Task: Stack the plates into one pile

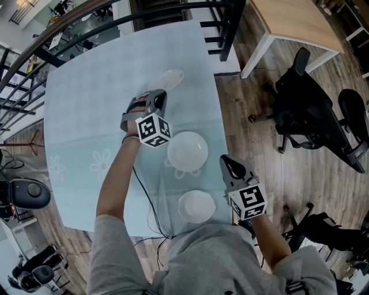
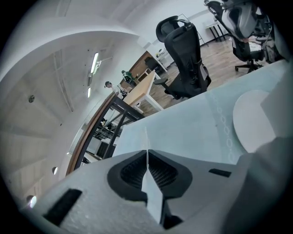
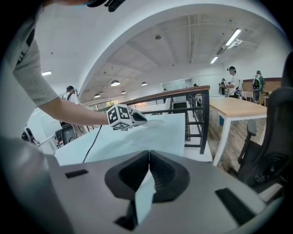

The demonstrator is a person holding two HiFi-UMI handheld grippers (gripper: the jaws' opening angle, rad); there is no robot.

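Observation:
Three white plates are on or over the pale blue table (image 1: 81, 115). My left gripper (image 1: 158, 94) is shut on the rim of the far plate (image 1: 170, 78) and holds it tilted just above the cloth. In the left gripper view that far plate shows nearly edge-on as a thin pale edge (image 2: 147, 137) rising from the left gripper (image 2: 147, 153). The right gripper view shows the left gripper (image 3: 137, 119) with the far plate (image 3: 154, 122) beyond its tip. The middle plate (image 1: 187, 151) (image 2: 252, 116) and the near plate (image 1: 196, 206) lie flat. My right gripper (image 1: 226, 161) (image 3: 149, 153) is shut and empty, off the table's right edge.
Black office chairs (image 1: 311, 109) stand on the wooden floor to the right. A wooden desk (image 1: 294, 17) is at the far right, a dark railing (image 1: 86, 34) behind the table. A black cable (image 1: 147, 201) trails across the cloth. People (image 3: 234, 82) stand in the distance.

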